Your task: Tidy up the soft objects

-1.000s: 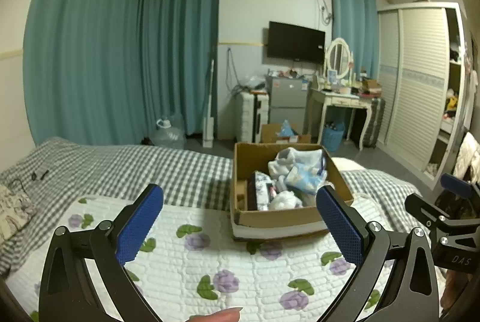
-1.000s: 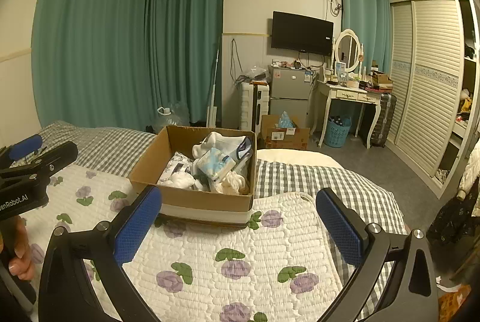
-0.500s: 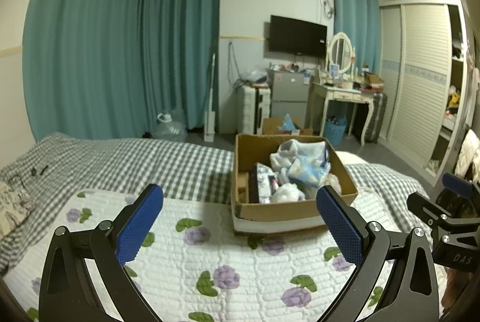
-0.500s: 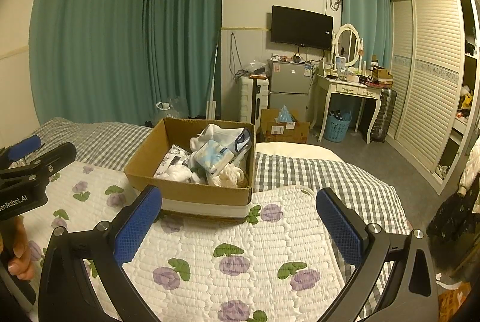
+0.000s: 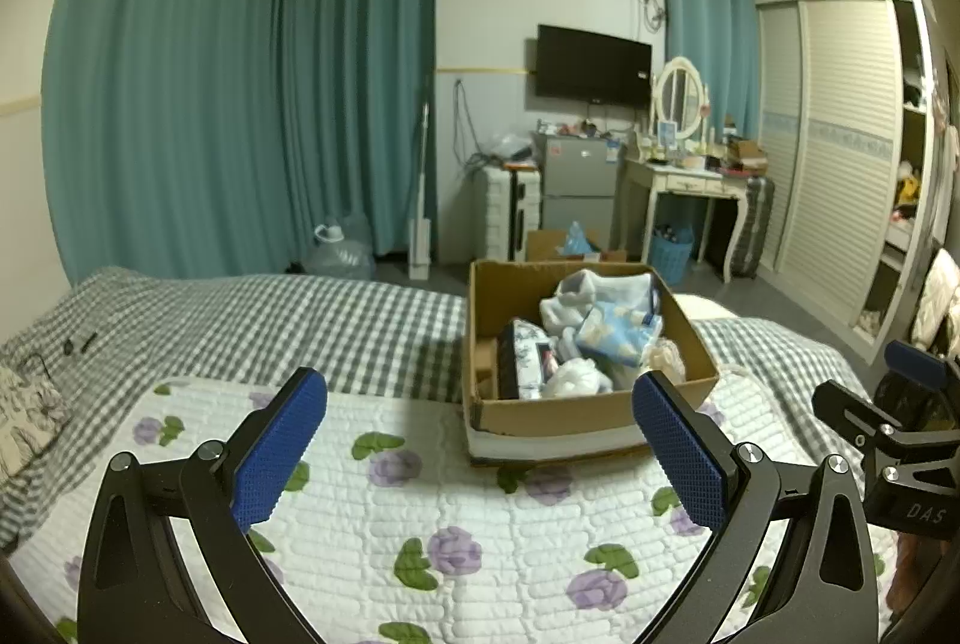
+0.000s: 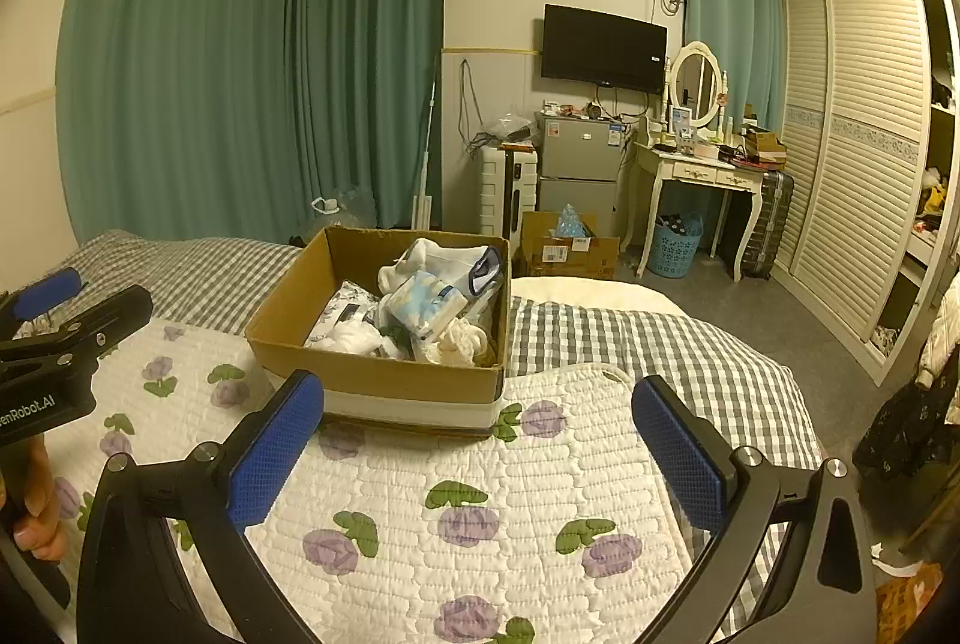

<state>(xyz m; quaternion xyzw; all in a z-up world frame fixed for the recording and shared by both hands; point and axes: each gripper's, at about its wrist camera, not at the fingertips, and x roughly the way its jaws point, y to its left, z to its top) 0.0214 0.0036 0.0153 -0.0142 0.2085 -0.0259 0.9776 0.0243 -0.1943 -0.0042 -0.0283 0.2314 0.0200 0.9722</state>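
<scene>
A cardboard box (image 5: 543,416) (image 6: 384,377) sits on the white floral quilt (image 5: 420,500) (image 6: 480,500) on the bed. It holds a pile of soft items: a light blue patterned cloth (image 5: 618,338) (image 6: 423,305), a white bundle (image 5: 573,377) (image 6: 354,338) and other folded cloths. My left gripper (image 5: 480,455) is open and empty, held above the quilt just short of the box. My right gripper (image 6: 480,458) is open and empty, also short of the box. Each gripper shows at the edge of the other's view.
A grey checked blanket (image 5: 270,320) covers the far part of the bed. Beyond the bed stand teal curtains, a small fridge (image 6: 579,170), a white dressing table (image 6: 696,176), a floor box (image 6: 567,248) and a louvred wardrobe (image 6: 858,152).
Both grippers have risen and tipped slightly, so the box sits a little lower in each view. Both jaws stay open and empty.
</scene>
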